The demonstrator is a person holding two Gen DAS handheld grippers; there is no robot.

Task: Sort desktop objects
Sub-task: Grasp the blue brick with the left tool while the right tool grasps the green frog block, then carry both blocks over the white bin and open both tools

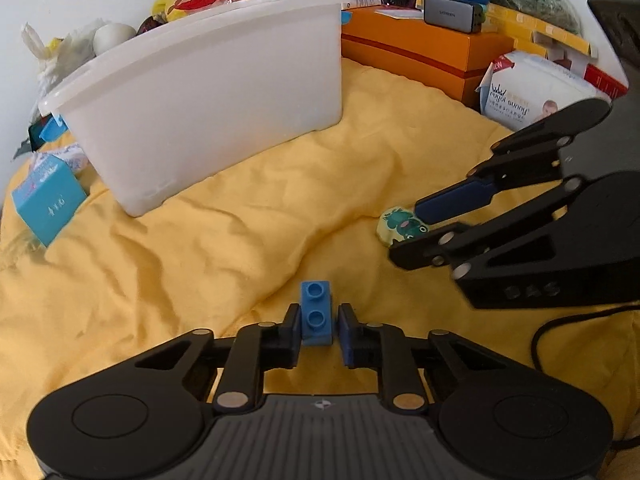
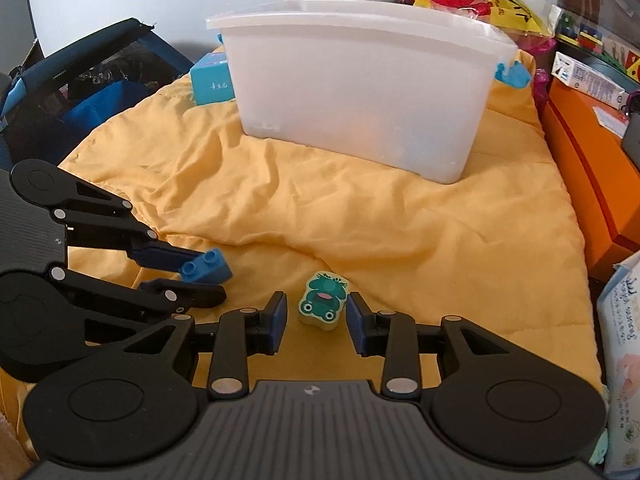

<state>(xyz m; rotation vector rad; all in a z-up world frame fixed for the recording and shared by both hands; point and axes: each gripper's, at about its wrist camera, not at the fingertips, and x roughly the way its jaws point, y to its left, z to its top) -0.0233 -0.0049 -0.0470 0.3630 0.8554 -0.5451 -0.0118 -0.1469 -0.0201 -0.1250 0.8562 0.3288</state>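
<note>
Plastic bin point(image 2: 360, 92), white and translucent, stands at the far side of the yellow cloth point(image 2: 400, 220), well apart from both grippers; judged from its thin walls it is light but stiff, and it looks like the place for the small things; frog block point(image 2: 322, 299) lies flat on the cloth between the spread fingers of the right gripper point(image 2: 316, 316), a gap showing on each side, so nothing is pinched there yet; it looks light, rigid and thick-edged, best taken across its two long sides; blue brick point(image 1: 316, 314), smallest of all, hard, smooth and likely a little slippery, sits between the fingers of the left gripper point(image 1: 318, 334), which are drawn in nearly together against its flat side faces, studs facing up, low over the cloth.
</note>
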